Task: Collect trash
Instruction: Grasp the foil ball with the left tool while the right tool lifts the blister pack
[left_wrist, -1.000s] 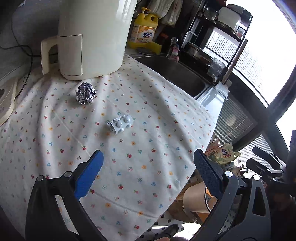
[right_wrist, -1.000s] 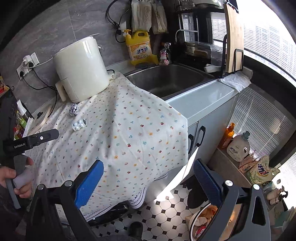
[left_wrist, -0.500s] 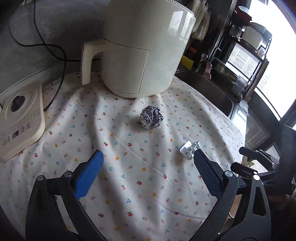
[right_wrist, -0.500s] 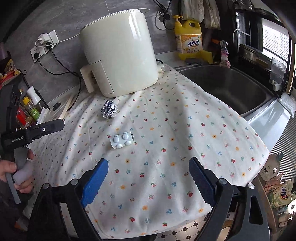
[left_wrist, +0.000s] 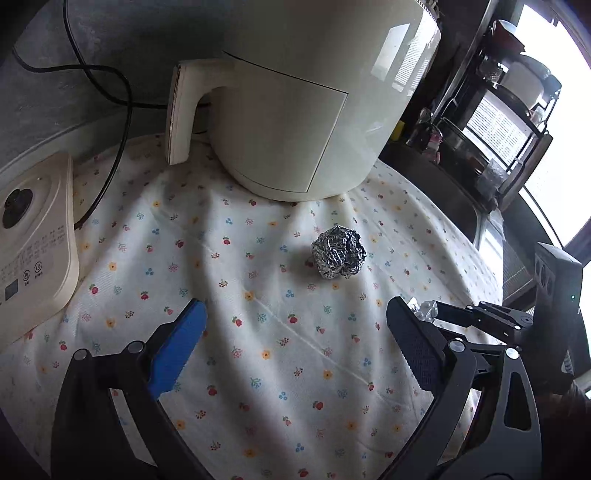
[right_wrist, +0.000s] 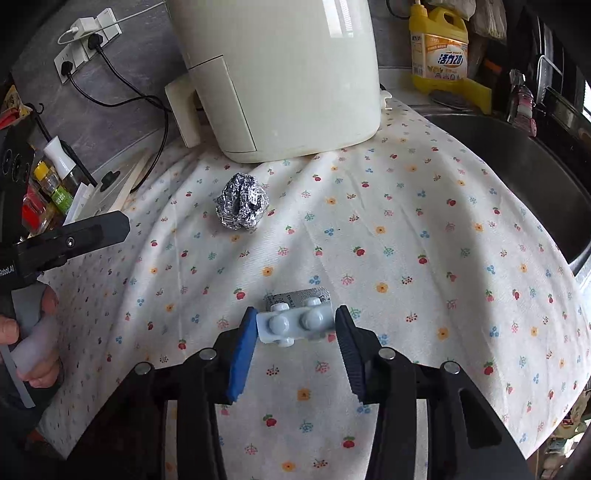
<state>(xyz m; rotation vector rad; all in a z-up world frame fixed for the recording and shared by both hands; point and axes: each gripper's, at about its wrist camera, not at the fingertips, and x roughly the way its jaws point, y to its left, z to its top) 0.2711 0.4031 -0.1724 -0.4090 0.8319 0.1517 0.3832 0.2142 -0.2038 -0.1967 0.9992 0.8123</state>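
I am closing my right claw (right_wrist: 295, 332) around the pill blister pack (right_wrist: 295, 321); its jaws have just been narrowing and now stand half-shut, with the pack lying flat on the floral cloth (right_wrist: 406, 240) between them. The blue pad is touching or nearly touching the pack's near-left edge, while the black pad on the other side is standing just clear, so I am judging the pinch as not yet made. I am coming in steeply from above so that the pads straddle the pack's short sides, where the thin card gives them something to bite.

My left claw (left_wrist: 295, 350) is hanging wide and empty over the worktop, aimed at the crumpled foil ball (left_wrist: 338, 257), which is sitting just ahead of its fingertips, closer to the black one. That placing is setting up the second pick-up. Beyond the ball the cream air fryer (left_wrist: 295, 110) is standing on the cloth, leaving little room behind it. Off to the left claw's left a flat cream appliance (left_wrist: 33, 240) is lying.
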